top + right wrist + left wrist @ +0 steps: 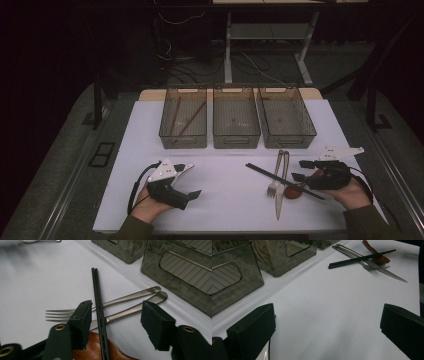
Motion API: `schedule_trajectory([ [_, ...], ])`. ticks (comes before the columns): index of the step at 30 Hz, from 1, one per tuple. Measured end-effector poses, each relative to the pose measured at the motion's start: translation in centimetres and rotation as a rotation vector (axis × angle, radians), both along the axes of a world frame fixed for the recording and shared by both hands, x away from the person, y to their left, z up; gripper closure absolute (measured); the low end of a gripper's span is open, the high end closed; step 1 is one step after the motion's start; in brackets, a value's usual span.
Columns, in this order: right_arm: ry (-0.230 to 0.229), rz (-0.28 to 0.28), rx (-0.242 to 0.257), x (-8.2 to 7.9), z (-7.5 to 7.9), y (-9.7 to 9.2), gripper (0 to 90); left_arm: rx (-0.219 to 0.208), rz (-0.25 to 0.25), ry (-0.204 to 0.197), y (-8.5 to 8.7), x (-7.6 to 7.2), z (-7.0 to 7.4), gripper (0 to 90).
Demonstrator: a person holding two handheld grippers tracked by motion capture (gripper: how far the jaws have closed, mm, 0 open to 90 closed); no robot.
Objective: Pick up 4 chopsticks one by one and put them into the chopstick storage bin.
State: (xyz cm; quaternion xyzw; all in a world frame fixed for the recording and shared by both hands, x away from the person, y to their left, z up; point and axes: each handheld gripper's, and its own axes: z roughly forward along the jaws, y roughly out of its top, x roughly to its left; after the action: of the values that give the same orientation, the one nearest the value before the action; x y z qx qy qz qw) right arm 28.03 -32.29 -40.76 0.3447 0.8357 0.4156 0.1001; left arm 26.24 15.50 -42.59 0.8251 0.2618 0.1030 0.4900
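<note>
A pair of black chopsticks (285, 181) lies slantwise across a steel fork (274, 175), a steel knife (280, 197) and a brown wooden spoon (292, 192) at the right front of the white mat. My right gripper (301, 170) hovers low over that pile. In the right gripper view its jaws straddle the chopsticks (98, 295): the left pad sits close beside them and the right pad stands well off, so the right gripper (116, 315) is open. The spoon (87, 350) lies under it. My left gripper (192, 179) rests at the left front, open and empty (328, 322).
Three smoky clear bins stand in a row at the back of the mat: the left bin (183, 140) holds brown chopsticks, with the middle bin (236, 141) and the right bin (290, 140) beside it. A bare white mat (225, 175) lies between my grippers.
</note>
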Motion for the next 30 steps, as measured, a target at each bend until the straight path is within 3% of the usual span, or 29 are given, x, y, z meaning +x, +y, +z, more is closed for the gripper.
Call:
schedule_trajectory([
  [5,0.045,0.01,-0.044,0.6,-0.5,0.1,56.4,0.003,0.001,0.001,0.1,0.0,0.0,0.0],
  [11,0.08,0.067,-0.074,1.4,-1.0,0.9,70.0,-0.003,0.004,0.004,0.0,-0.1,0.0,0.0],
  [18,0.11,0.102,-0.104,1.8,-1.5,1.7,76.4,-0.003,0.001,0.005,-0.1,0.0,0.0,0.0],
  [30,0.126,0.123,-0.147,1.5,-2.0,2.2,79.1,0.004,-0.013,0.008,-0.3,0.1,-0.1,0.0],
])
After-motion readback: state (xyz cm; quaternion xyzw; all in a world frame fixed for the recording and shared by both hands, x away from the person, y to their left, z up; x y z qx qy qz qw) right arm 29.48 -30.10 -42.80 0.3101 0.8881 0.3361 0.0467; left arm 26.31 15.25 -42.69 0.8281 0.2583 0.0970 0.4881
